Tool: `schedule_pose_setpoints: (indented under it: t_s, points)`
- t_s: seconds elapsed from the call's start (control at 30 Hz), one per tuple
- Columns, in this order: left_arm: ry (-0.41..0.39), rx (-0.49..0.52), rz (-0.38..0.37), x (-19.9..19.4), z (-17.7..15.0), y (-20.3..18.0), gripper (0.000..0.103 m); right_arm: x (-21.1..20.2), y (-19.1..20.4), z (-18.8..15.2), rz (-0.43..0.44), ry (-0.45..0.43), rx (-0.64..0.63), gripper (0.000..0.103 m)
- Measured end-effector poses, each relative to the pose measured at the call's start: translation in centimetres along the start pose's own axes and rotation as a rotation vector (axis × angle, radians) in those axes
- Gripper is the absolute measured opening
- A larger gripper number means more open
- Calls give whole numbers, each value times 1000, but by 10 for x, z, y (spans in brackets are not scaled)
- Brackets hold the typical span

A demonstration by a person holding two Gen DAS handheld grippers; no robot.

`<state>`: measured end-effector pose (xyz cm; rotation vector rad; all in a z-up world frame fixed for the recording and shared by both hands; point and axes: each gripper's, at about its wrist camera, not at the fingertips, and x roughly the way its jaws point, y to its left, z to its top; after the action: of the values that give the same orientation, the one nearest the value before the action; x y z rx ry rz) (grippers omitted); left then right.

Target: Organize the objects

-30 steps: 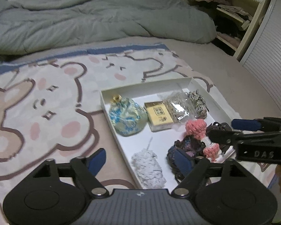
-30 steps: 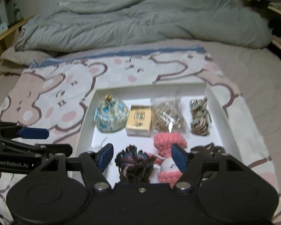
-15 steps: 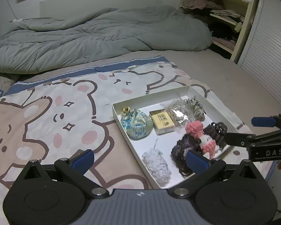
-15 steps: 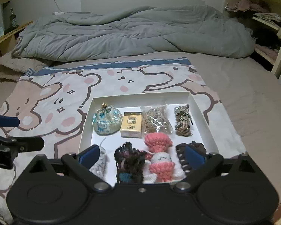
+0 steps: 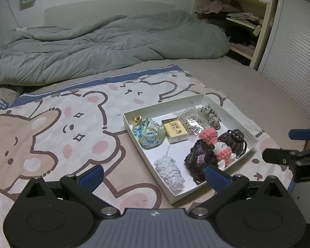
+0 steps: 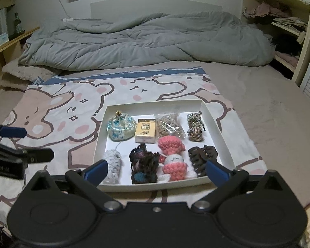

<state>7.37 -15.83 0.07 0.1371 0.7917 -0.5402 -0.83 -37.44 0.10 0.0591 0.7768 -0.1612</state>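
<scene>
A shallow white box lies on the bear-print blanket. In it are a blue floral pouch, a yellow card pack, a clear bag of rubber bands, a coiled cord, a pink crochet doll, a dark crochet piece, a black hair claw and a white knit piece. My right gripper is open and empty at the box's near edge. My left gripper is open and empty, at the box's left front.
A crumpled grey duvet covers the far half of the bed. Open shelves with clothes stand at the right, next to a slatted door. A wooden ledge with a bottle runs along the left.
Both grippers have pulled back and up from the box, and both have opened wider. The items in the box have not moved.
</scene>
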Motion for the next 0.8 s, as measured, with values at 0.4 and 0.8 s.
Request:
schedule_pose_setpoints:
  t_s: [0.4,0.8]
  points:
    - [8,15,18,-1,-9,2,103,-6,-4,-15,-60,5,13,102]
    - [12,10,24,-1,-9,4,103,-3,-3,-16,-58,13,13,102]
